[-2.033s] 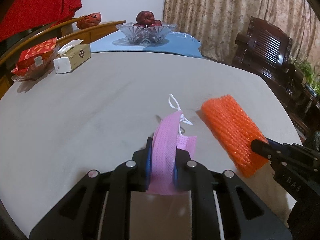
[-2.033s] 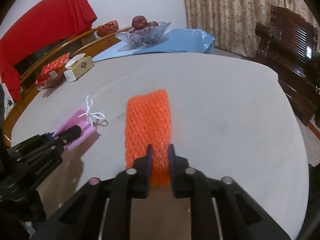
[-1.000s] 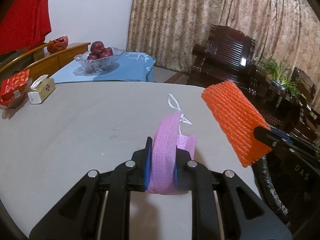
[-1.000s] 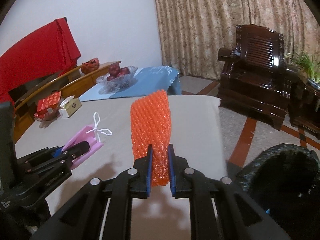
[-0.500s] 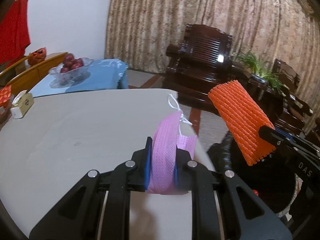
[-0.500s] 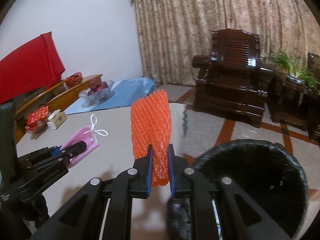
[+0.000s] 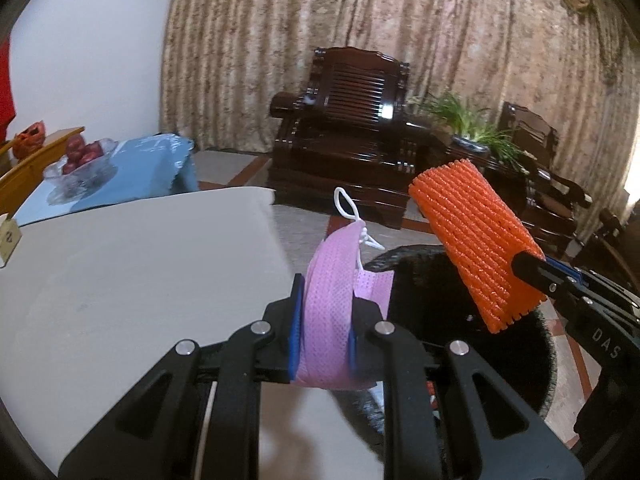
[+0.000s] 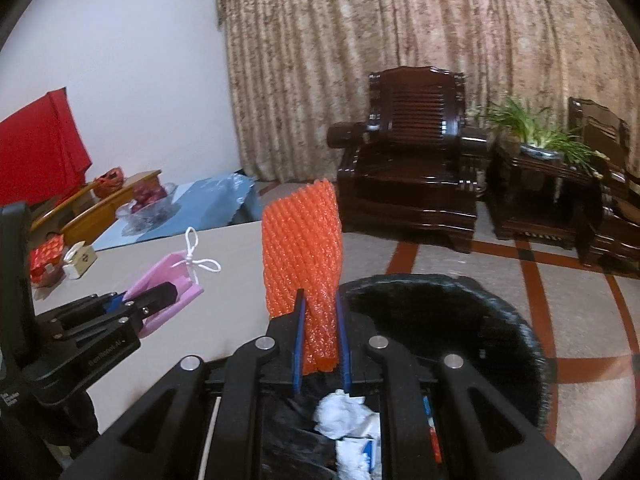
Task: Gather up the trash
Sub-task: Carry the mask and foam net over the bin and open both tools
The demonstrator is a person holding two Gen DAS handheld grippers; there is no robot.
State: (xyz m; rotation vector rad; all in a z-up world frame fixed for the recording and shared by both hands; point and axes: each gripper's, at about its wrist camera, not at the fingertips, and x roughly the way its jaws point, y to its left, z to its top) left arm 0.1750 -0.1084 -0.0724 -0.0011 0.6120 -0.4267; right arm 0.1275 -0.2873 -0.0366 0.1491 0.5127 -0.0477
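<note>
My left gripper [image 7: 322, 300] is shut on a pink face mask [image 7: 330, 292] with white ear loops and holds it in the air at the table's right edge, beside the bin. My right gripper [image 8: 320, 320] is shut on an orange foam net sleeve [image 8: 302, 248] and holds it upright over the black-lined trash bin [image 8: 516, 328]. The bin holds crumpled white paper [image 8: 344, 416]. The sleeve [image 7: 472, 240] and bin rim [image 7: 548, 364] also show in the left wrist view, the mask [image 8: 168, 276] and left gripper [image 8: 160, 294] in the right wrist view.
The grey table [image 7: 120, 272] lies to the left. A glass bowl of red fruit [image 7: 80, 160] sits on a blue-covered stand. A tissue box [image 8: 80, 258] and red packets [image 8: 46, 260] are at the table's far side. Dark wooden armchairs [image 8: 416, 176] and a plant [image 8: 540, 136] stand behind the bin.
Both grippers lifted their items off the table and swung right. The sleeve now hangs over the bin and the mask is at the table edge next to the bin.
</note>
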